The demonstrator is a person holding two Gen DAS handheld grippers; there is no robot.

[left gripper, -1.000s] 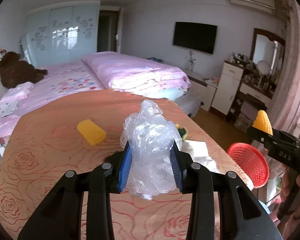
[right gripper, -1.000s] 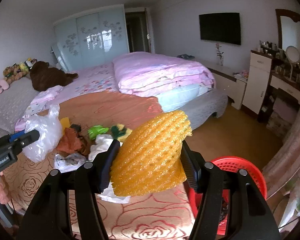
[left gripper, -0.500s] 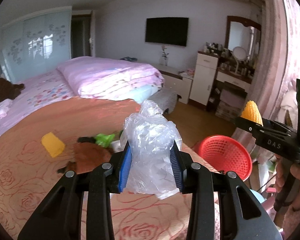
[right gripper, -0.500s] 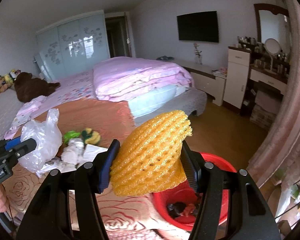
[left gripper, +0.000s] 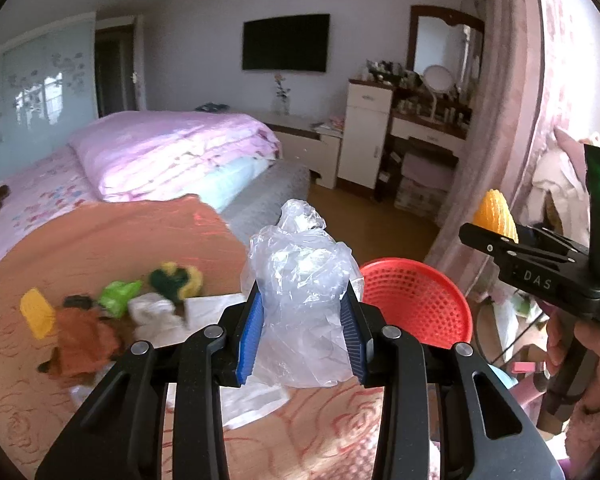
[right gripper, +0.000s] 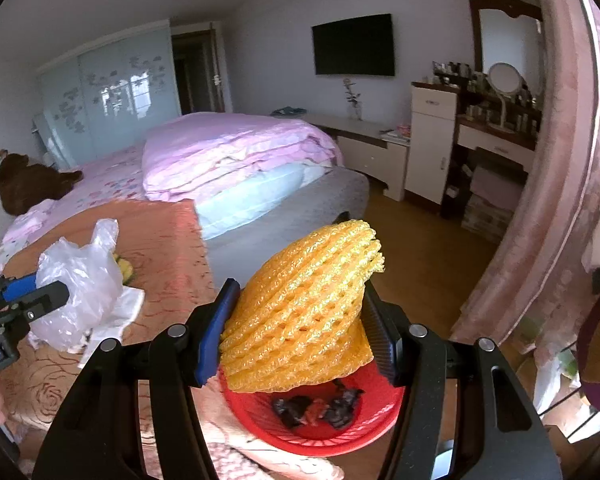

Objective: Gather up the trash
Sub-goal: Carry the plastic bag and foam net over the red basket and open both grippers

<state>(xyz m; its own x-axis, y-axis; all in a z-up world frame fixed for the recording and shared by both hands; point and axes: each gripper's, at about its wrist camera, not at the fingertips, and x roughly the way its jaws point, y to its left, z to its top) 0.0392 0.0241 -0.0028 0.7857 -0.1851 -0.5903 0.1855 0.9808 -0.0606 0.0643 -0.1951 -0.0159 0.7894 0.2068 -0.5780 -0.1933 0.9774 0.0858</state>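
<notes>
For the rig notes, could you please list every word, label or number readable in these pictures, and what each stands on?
"DAS": on the side of the right gripper, in the left wrist view.
"aRobotAI", its start cut off by the frame edge: on the left gripper, in the right wrist view.
Items on the dressing table: too small to read.

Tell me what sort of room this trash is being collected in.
A bedroom in a home: a bed with pink bedding, a dressing table with a mirror and cosmetics, and a wall-mounted TV. Glass-fronted wardrobe doors stand behind the bed.
</notes>
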